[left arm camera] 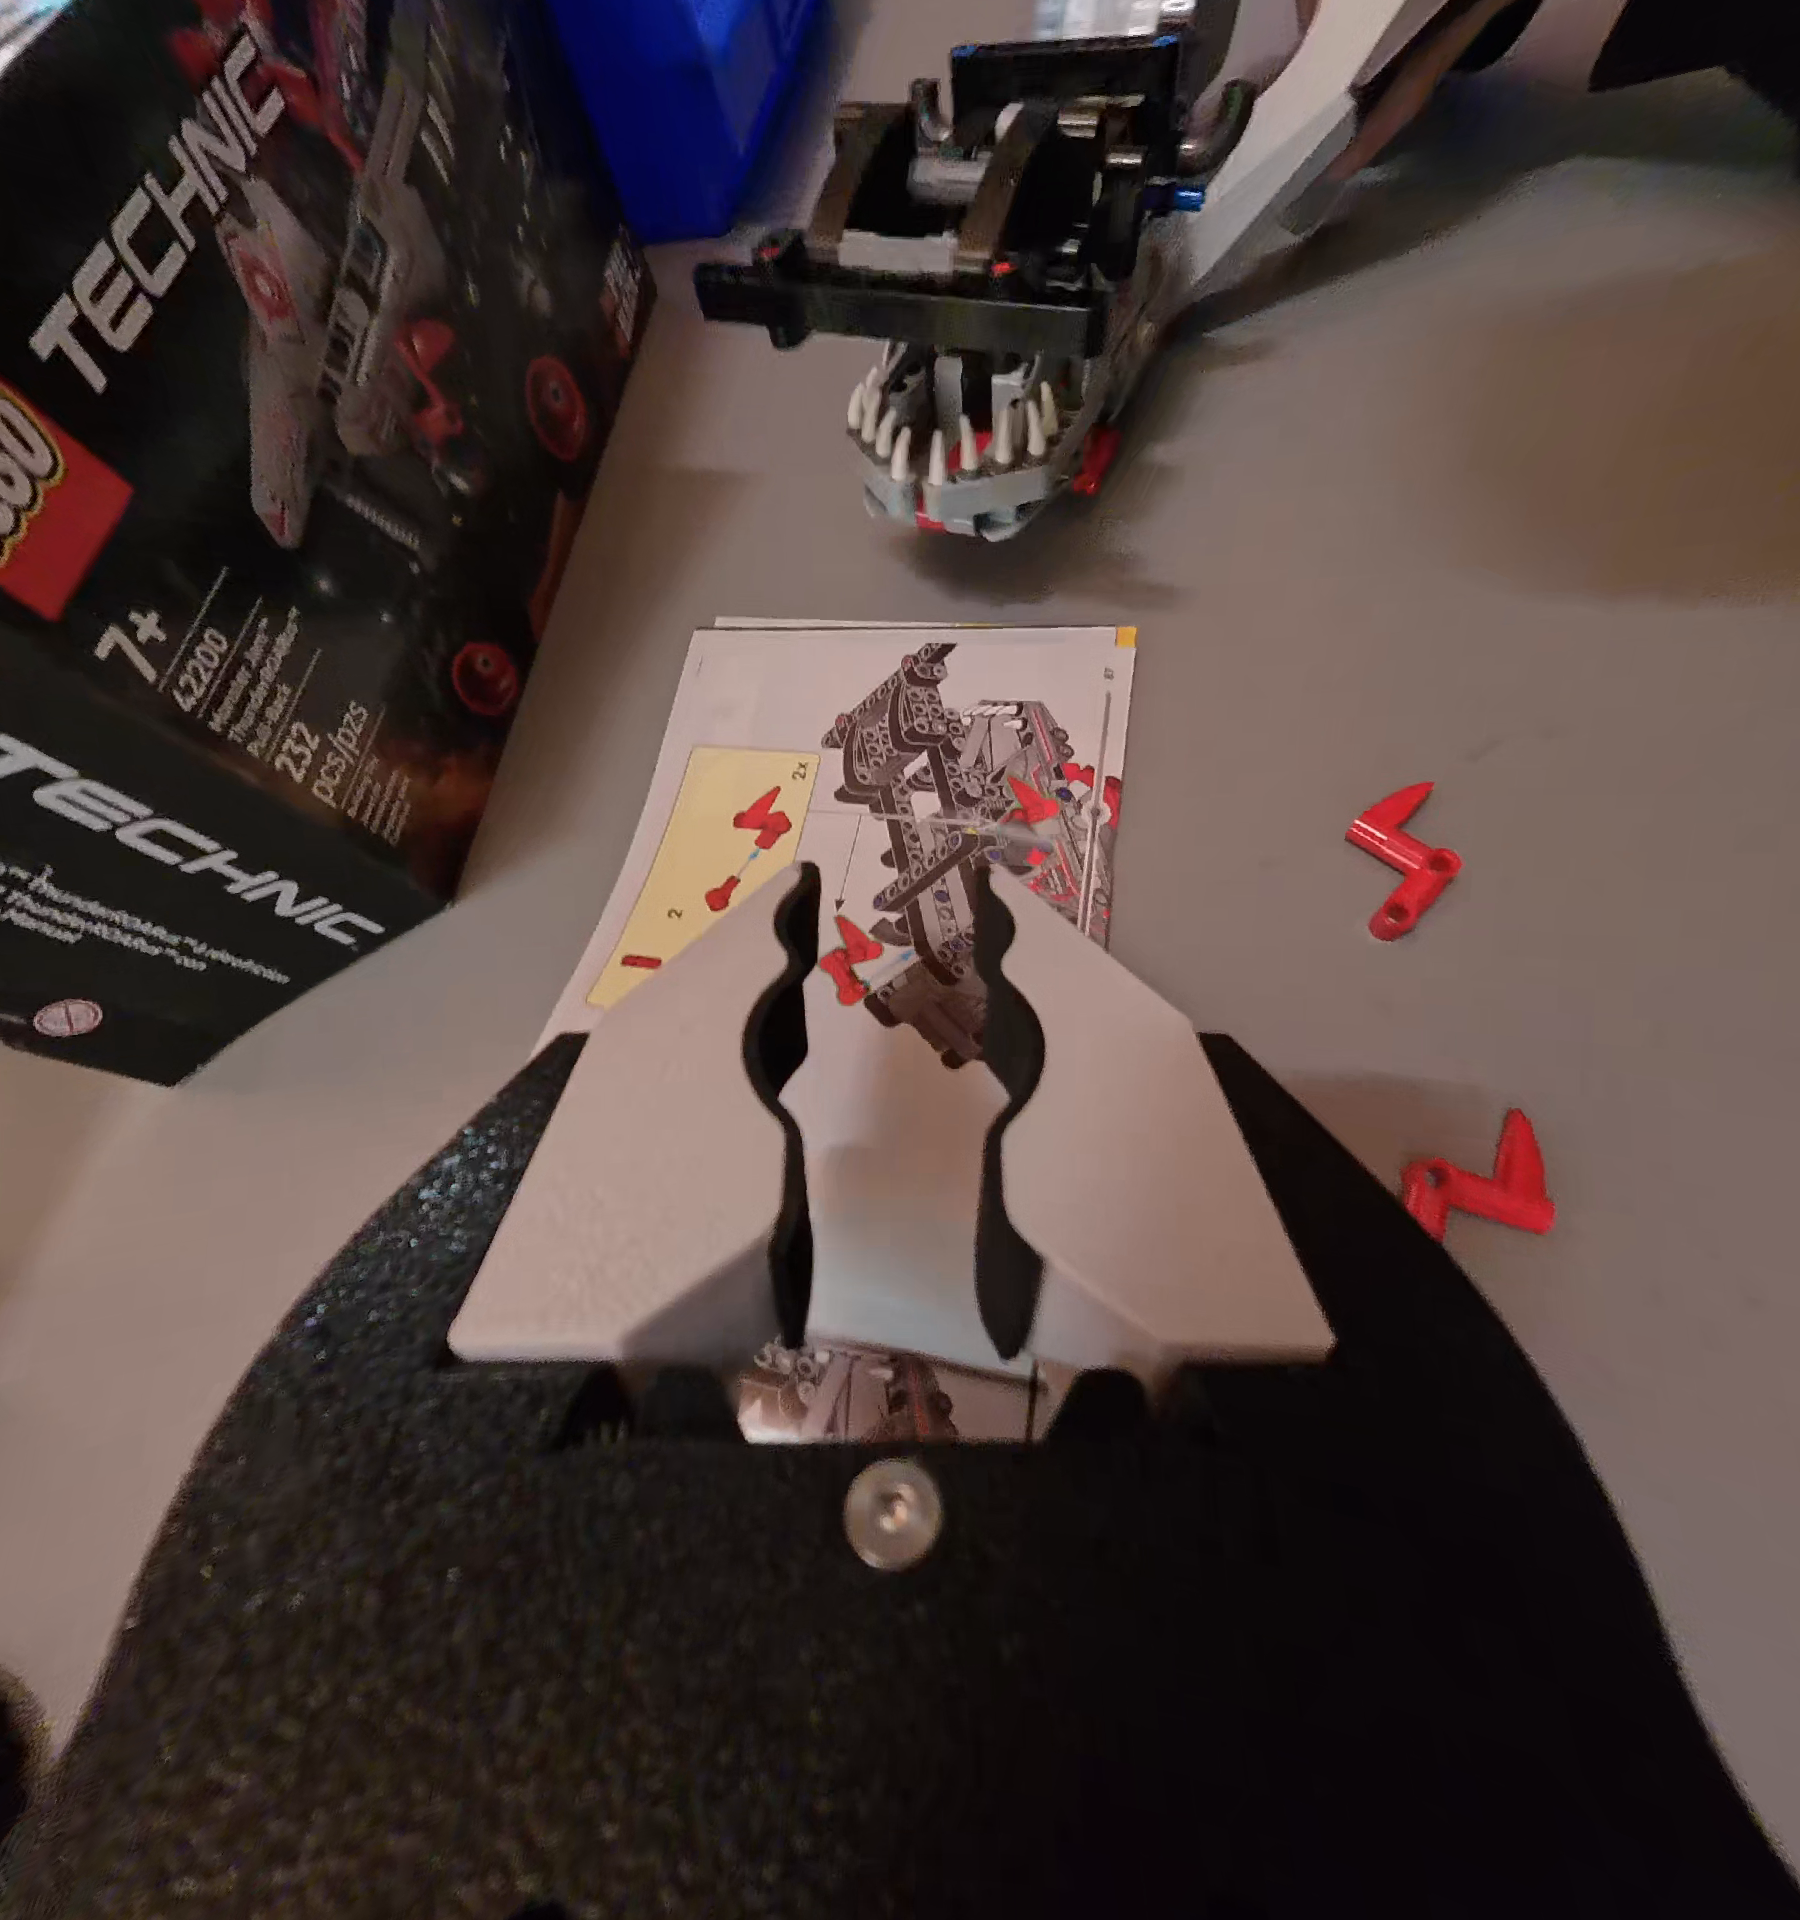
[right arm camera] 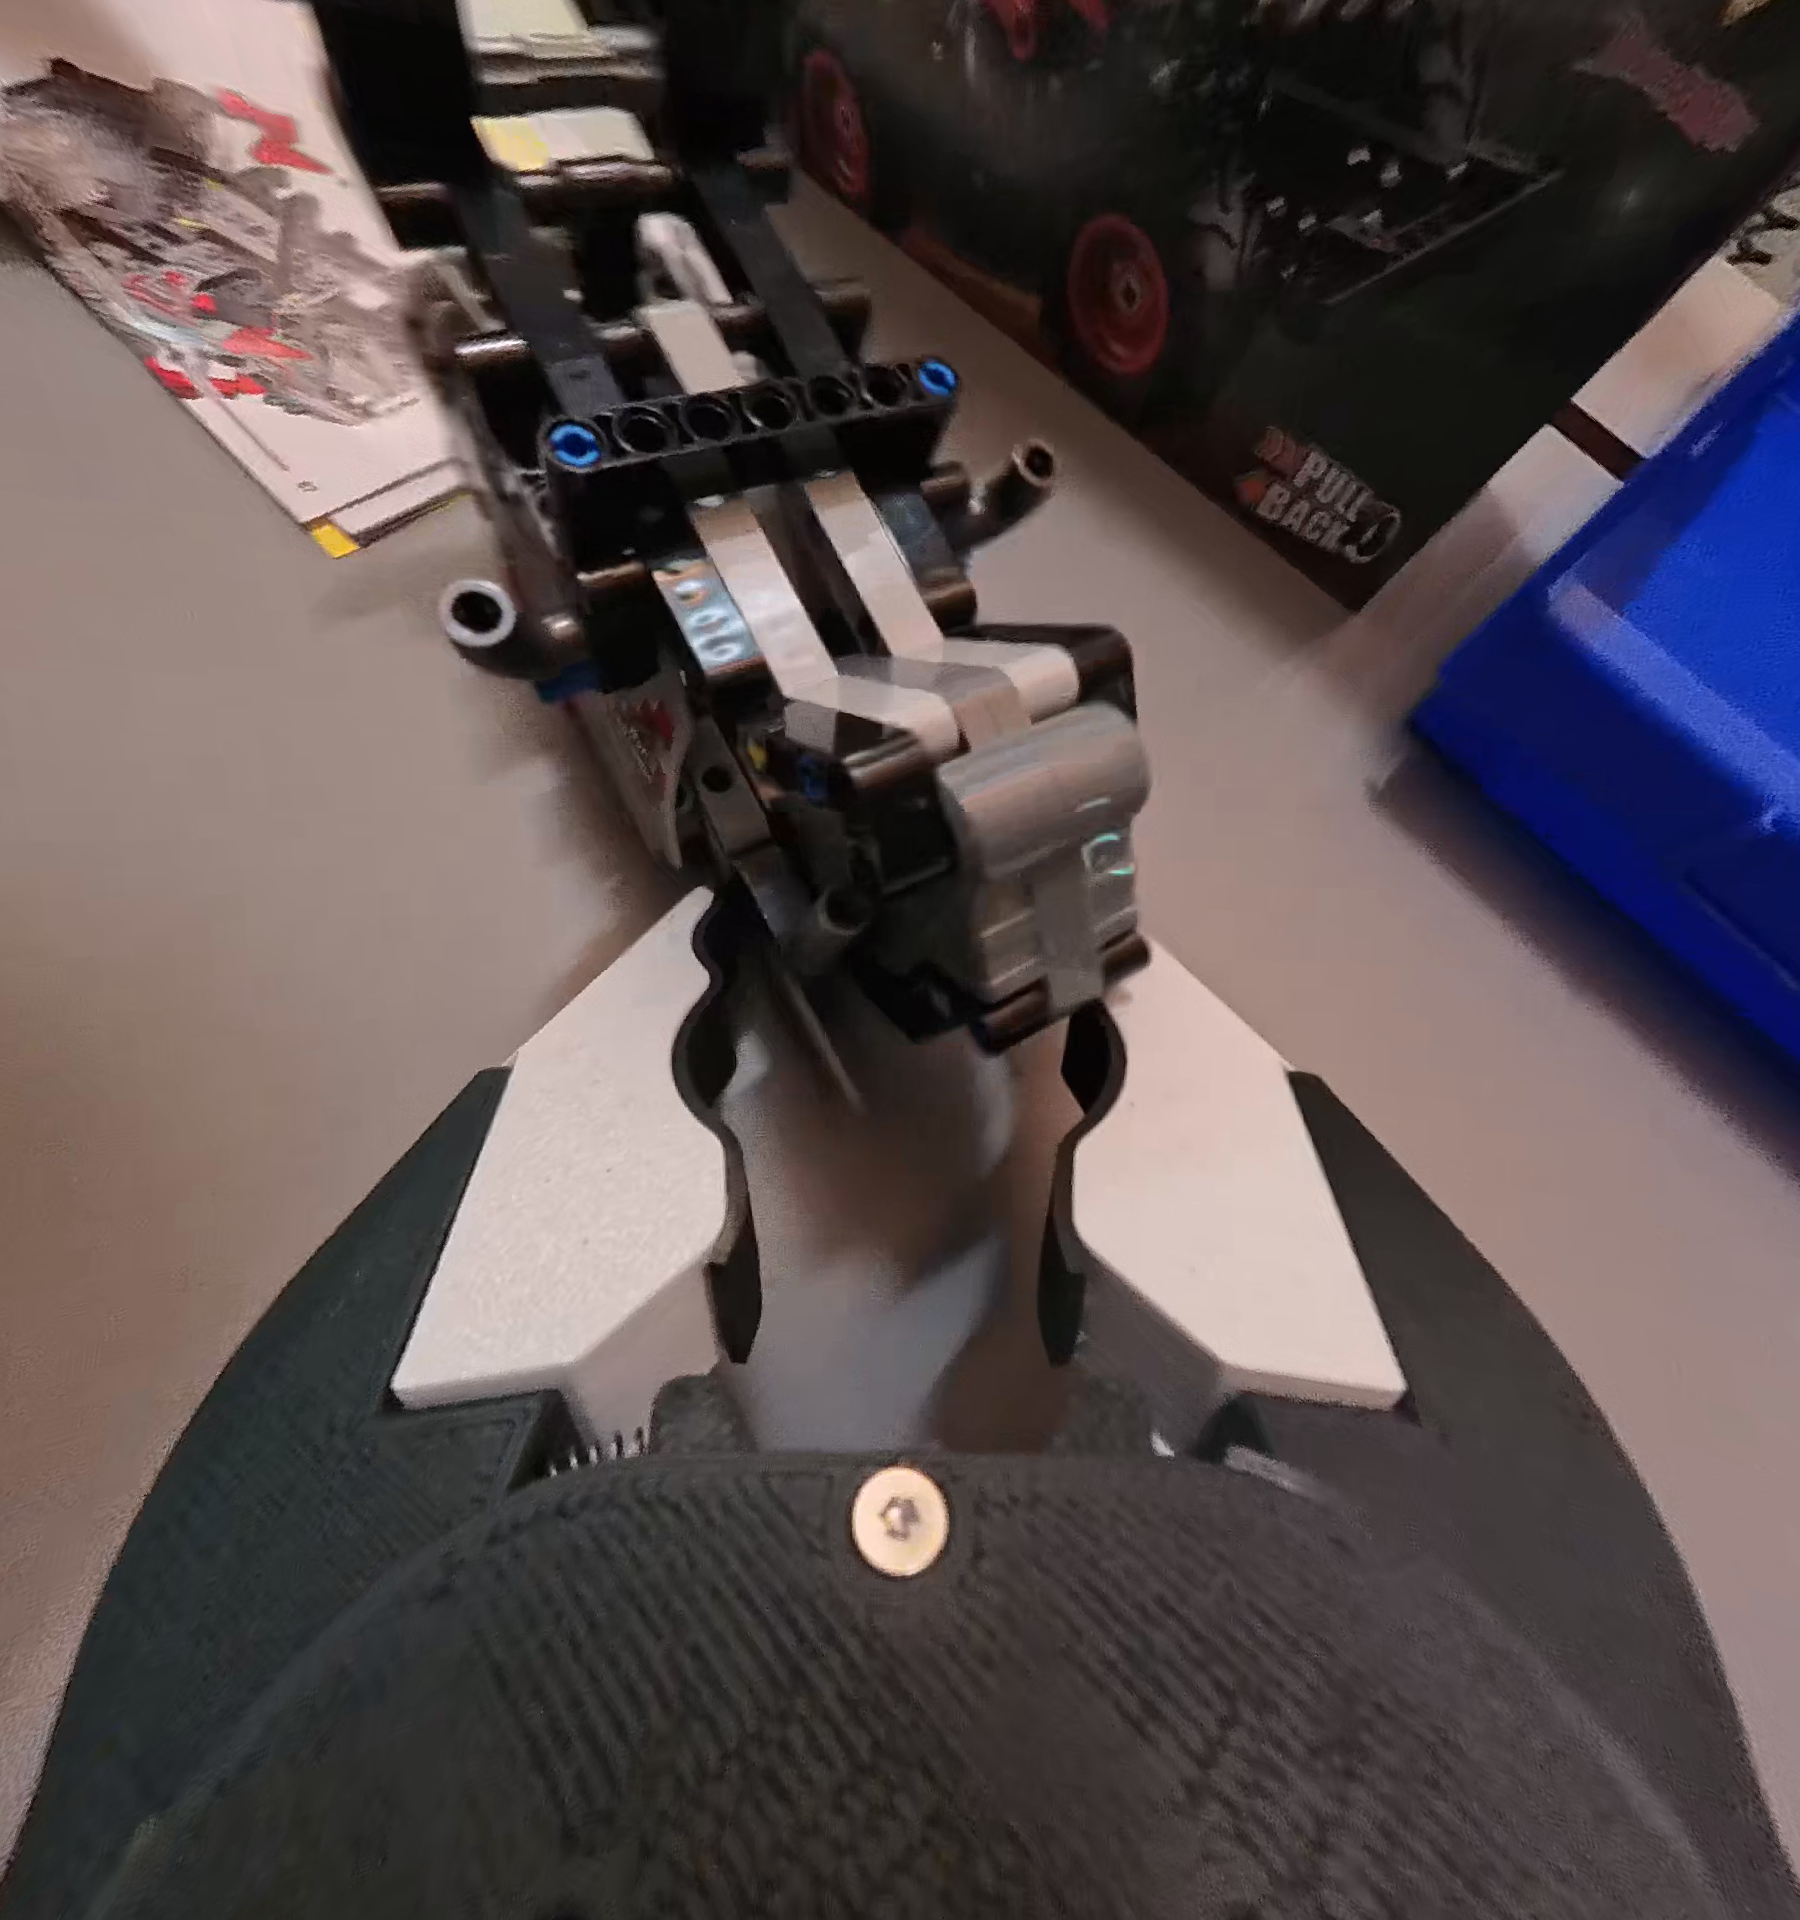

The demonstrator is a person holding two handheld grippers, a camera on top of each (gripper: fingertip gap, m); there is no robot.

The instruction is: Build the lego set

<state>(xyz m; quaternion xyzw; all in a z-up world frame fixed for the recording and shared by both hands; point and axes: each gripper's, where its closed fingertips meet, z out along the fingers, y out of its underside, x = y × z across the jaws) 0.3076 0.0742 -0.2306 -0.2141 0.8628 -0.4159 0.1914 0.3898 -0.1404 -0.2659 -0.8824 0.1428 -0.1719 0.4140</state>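
Note:
The partly built Lego model (left arm camera: 937, 270) is black and grey with white teeth at its front, which points down at the grey table. In the right wrist view my right gripper (right arm camera: 911, 956) is shut on the rear end of the model (right arm camera: 771, 468), around its grey block. One white finger of that gripper also shows in the left wrist view (left arm camera: 1280, 177). My left gripper (left arm camera: 894, 883) is open and empty, over the open instruction booklet (left arm camera: 750, 707). Two red zigzag pieces (left arm camera: 1405, 857) (left arm camera: 1488, 1184) lie on the table to its right.
The black set box (left arm camera: 200, 520) stands at the left, also seen in the right wrist view (right arm camera: 1291, 260). A blue bin (left arm camera: 688, 104) sits behind it and shows at the right in the right wrist view (right arm camera: 1685, 644). The booklet (right arm camera: 252, 312) lies left of the model. The grippers' ends are close to 25 cm from one another.

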